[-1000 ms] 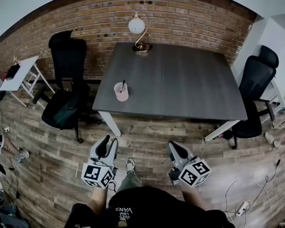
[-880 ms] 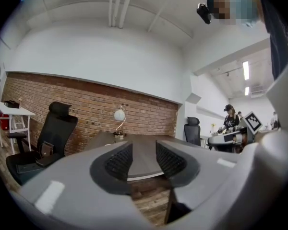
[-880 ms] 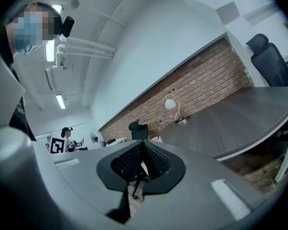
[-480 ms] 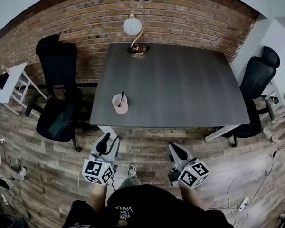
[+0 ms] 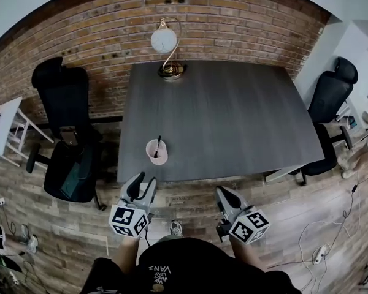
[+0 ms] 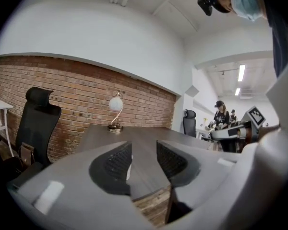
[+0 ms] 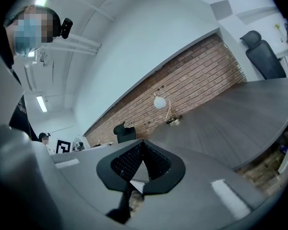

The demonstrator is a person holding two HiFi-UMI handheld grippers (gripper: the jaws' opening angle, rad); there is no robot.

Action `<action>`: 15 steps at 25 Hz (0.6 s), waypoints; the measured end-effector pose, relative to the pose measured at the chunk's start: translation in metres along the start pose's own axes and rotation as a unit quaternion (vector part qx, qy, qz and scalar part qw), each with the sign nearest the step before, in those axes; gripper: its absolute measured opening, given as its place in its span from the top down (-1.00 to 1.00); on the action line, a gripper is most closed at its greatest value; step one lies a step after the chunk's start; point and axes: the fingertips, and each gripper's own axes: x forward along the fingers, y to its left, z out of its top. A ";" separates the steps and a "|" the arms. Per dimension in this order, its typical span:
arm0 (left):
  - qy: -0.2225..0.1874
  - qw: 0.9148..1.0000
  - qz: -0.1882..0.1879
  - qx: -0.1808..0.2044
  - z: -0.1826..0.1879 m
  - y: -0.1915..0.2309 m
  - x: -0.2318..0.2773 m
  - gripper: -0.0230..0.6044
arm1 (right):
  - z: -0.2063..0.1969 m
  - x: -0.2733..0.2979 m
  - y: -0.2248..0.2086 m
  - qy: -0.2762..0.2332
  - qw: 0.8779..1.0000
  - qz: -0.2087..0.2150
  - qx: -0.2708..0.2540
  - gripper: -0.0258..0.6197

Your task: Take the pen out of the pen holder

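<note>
A pink pen holder [image 5: 157, 152] stands near the front left edge of the dark grey table [image 5: 233, 115], with a dark pen [image 5: 157, 145] upright in it. My left gripper [image 5: 141, 187] hovers just before that table edge, a little short of the holder, open with nothing between its pads. In the left gripper view the left gripper [image 6: 144, 153] shows the tabletop [image 6: 144, 143] through its gap. My right gripper [image 5: 224, 195] hangs off the table's front edge further right. In the right gripper view the right gripper [image 7: 143, 146] has its fingertips meeting, holding nothing.
A globe lamp [image 5: 164, 41] stands at the table's far edge by the brick wall [image 5: 233, 17]. Black office chairs sit to the left [image 5: 64, 139] and right [image 5: 331, 97]. A white side table [image 5: 0, 124] is far left. Cables [image 5: 319, 250] lie on the floor at right.
The person has stepped toward the table, which has slid down the head view. Both grippers have come up to its front edge, and the pen holder now sits just ahead of the left one.
</note>
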 end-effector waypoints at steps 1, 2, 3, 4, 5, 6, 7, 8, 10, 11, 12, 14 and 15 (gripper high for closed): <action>0.003 1.000 -0.004 0.002 -0.001 0.005 0.005 0.38 | -0.001 0.005 -0.001 -0.001 1.000 -0.003 0.001 0.92; 0.007 1.000 -0.009 0.003 -0.002 0.010 0.010 0.38 | -0.001 0.011 -0.001 -0.002 1.000 -0.005 0.001 0.92; 0.011 1.000 -0.014 0.004 -0.003 0.014 0.014 0.38 | -0.002 0.016 -0.001 -0.003 1.000 -0.009 0.002 0.92; 0.014 1.000 -0.019 0.005 -0.004 0.018 0.018 0.38 | -0.003 0.021 0.000 -0.004 1.000 -0.012 0.002 0.92; 0.016 1.000 -0.023 0.006 -0.005 0.022 0.020 0.38 | -0.004 0.025 0.000 -0.005 1.000 -0.015 0.003 0.92; 0.017 0.999 -0.026 0.007 -0.005 0.026 0.023 0.38 | -0.005 0.029 0.001 -0.005 1.000 -0.016 0.003 0.92; 0.019 0.999 -0.029 0.009 -0.005 0.030 0.025 0.38 | -0.006 0.033 0.001 -0.005 1.000 -0.019 0.005 0.92; 0.020 0.999 -0.031 0.011 -0.005 0.034 0.028 0.38 | -0.006 0.036 0.001 -0.005 1.000 -0.021 0.006 0.92; 0.021 0.999 -0.033 0.015 -0.004 0.040 0.035 0.38 | -0.007 0.042 -0.001 -0.003 1.000 -0.023 0.008 0.92; 0.020 0.999 -0.033 0.016 -0.004 0.041 0.037 0.38 | -0.007 0.044 -0.003 -0.002 1.000 -0.022 0.008 0.92; 0.021 0.999 -0.033 0.017 -0.004 0.042 0.040 0.38 | -0.008 0.046 -0.004 -0.001 1.000 -0.021 0.008 0.92; 0.023 0.999 -0.030 0.020 -0.005 0.044 0.043 0.38 | -0.007 0.050 -0.007 -0.001 1.000 -0.017 0.010 0.92; 0.024 0.999 -0.028 0.020 -0.005 0.045 0.044 0.38 | -0.006 0.051 -0.008 0.000 1.000 -0.015 0.011 0.92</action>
